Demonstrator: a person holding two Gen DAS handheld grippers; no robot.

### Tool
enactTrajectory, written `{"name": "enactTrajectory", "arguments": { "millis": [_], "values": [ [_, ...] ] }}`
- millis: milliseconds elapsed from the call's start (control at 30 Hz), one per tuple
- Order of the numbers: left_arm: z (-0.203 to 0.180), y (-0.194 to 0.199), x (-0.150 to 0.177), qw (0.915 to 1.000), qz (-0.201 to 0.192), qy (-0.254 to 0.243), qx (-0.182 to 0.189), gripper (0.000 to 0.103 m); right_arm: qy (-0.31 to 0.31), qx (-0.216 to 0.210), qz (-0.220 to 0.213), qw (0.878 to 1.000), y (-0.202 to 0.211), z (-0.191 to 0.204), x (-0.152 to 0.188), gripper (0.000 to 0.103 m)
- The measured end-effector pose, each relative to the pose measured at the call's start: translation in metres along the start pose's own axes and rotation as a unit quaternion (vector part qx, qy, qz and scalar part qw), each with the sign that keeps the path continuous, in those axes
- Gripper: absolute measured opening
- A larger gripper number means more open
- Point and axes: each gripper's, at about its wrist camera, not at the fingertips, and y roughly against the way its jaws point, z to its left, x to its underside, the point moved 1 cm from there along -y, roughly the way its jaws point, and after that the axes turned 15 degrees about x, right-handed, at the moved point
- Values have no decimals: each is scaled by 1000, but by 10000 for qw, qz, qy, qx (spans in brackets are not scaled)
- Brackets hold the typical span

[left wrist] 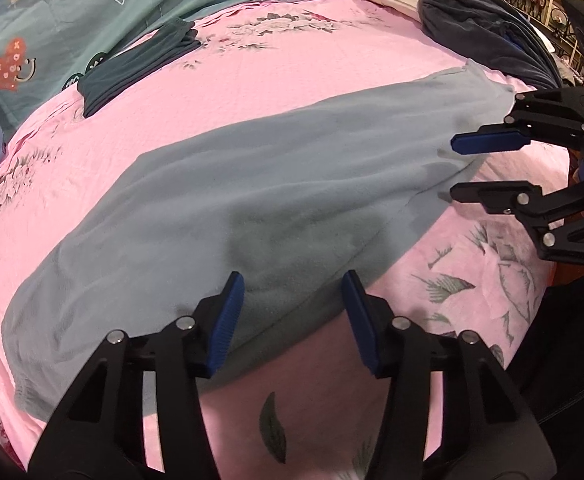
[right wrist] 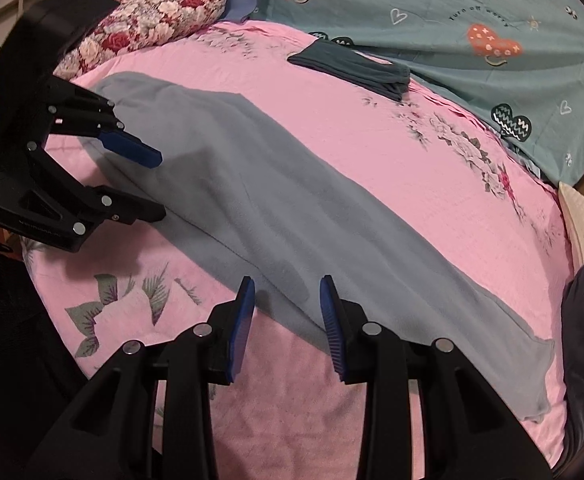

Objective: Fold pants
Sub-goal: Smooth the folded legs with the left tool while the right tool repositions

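Left gripper fingers half-spread, apparently empty, straddling grey pants' near edge mid-length. Right gripper likewise, nearer the other end; pants' long axis ran between them.

left gripper: angled down, fingers apart, nothing pressed between them | right gripper: angled down, fingers parted, pads clear

A home bedroom: a bed with pink floral sheet, pillows and teal heart-print quilt.
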Motion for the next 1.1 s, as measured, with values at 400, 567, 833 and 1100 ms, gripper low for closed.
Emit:
{"name": "enactTrajectory", "arguments": {
  "millis": [400, 567, 833, 1100],
  "values": [
    [6, -2, -5, 10000, 3, 52, 6, 33, -108, -174, 238, 9995, -18, -9, 4, 6],
    [6, 0, -3, 10000, 29, 44, 79, 14, -300, -260, 201, 9990, -18, -16, 1, 3],
    [2, 14, -5, 9999, -70, 41, 93, 5, -501, -393, -30, 9980, -2, -31, -9, 3],
    [-15, 30, 8, 9995, 143, -182, 200, 5, -119, -541, 81, 9984, 4, -25, -1, 3]
  ]
}}
